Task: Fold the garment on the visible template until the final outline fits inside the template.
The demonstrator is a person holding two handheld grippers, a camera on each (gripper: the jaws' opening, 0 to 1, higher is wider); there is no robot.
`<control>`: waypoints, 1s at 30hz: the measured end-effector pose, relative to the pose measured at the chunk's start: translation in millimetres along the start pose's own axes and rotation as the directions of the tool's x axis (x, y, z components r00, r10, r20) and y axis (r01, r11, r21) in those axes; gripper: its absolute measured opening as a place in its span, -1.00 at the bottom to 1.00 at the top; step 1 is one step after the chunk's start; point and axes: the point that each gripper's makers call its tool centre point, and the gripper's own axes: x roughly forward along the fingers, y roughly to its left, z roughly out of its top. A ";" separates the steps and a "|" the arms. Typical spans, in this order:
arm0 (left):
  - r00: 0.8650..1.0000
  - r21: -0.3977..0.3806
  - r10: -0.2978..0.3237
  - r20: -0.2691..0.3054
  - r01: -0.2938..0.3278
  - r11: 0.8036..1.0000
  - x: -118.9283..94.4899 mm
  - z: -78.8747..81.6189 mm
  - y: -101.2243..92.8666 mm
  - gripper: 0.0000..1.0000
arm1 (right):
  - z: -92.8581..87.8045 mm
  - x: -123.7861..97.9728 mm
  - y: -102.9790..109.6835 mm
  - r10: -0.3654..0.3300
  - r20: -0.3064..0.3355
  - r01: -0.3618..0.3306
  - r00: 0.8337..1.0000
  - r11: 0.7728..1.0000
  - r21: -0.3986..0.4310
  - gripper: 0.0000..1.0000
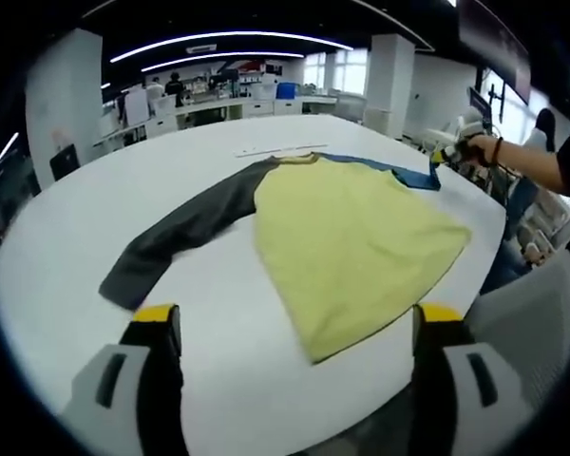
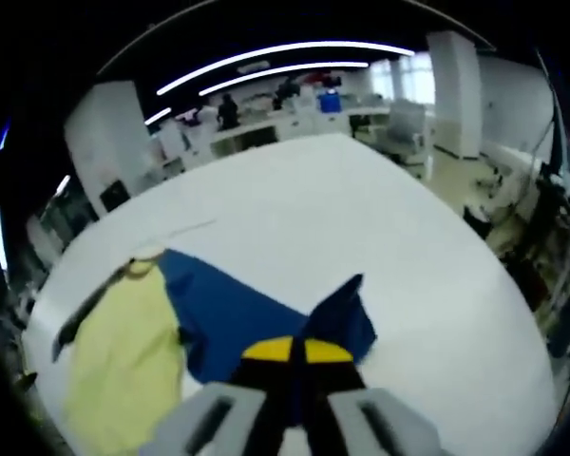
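Observation:
A long-sleeved shirt lies flat on the white table [image 1: 85, 237]. It has a yellow body [image 1: 351, 247], a dark grey sleeve [image 1: 185, 228] stretched to the left and a blue sleeve [image 1: 399, 173] at the far right. My left gripper [image 1: 298, 318] hovers wide open just before the shirt's near hem, with nothing between its fingers. At the table's right edge a person's hand holds my right gripper [image 1: 445, 158] against the blue sleeve's end. In the right gripper view that gripper [image 2: 294, 350] is shut on the blue sleeve [image 2: 228, 309], and the cuff sticks up past its yellow tips. The yellow body [image 2: 123, 361] lies to its left.
A thin pale line [image 1: 280, 149] runs across the table beyond the collar. A grey chair back [image 1: 522, 323] stands near the table's right edge. Desks, pillars and people fill the office far behind the table.

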 end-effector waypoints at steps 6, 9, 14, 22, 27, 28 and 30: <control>1.000 -0.001 -0.002 -0.003 0.002 1.000 -0.9 2.5 -7.7 0.98 | 8.9 9.0 10.3 0.024 -0.006 -0.024 1.000 0.999 -0.032 -1.00; 1.000 -0.002 -0.001 0.000 0.001 1.000 -1.4 5.2 -10.4 0.98 | 8.5 4.2 24.7 0.033 -0.005 -0.034 0.999 0.999 -0.043 -1.00; 1.000 -0.001 -0.001 0.001 0.001 1.000 -1.6 7.8 -12.9 0.98 | 19.2 18.1 25.1 0.050 -0.009 -0.050 0.999 0.997 -0.058 -1.00; 1.000 -0.009 0.006 -0.004 -0.006 1.000 -1.7 6.6 -11.5 0.95 | 25.3 22.7 48.8 0.081 -0.016 -0.082 0.997 0.992 -0.092 -1.00; 1.000 -0.007 0.000 -0.007 0.000 1.000 -0.7 5.6 -13.0 0.96 | 31.1 35.3 56.6 0.106 -0.026 -0.108 0.994 0.988 -0.111 -1.00; 1.000 -0.008 0.000 -0.007 0.000 1.000 -0.6 5.8 -13.2 0.96 | 31.7 35.9 61.0 0.111 -0.028 -0.113 0.993 0.986 -0.118 -1.00; 1.000 -0.011 -0.002 -0.004 0.002 1.000 -0.2 6.2 -13.5 0.95 | 33.3 37.1 68.1 0.117 -0.033 -0.121 0.993 0.984 -0.131 -1.00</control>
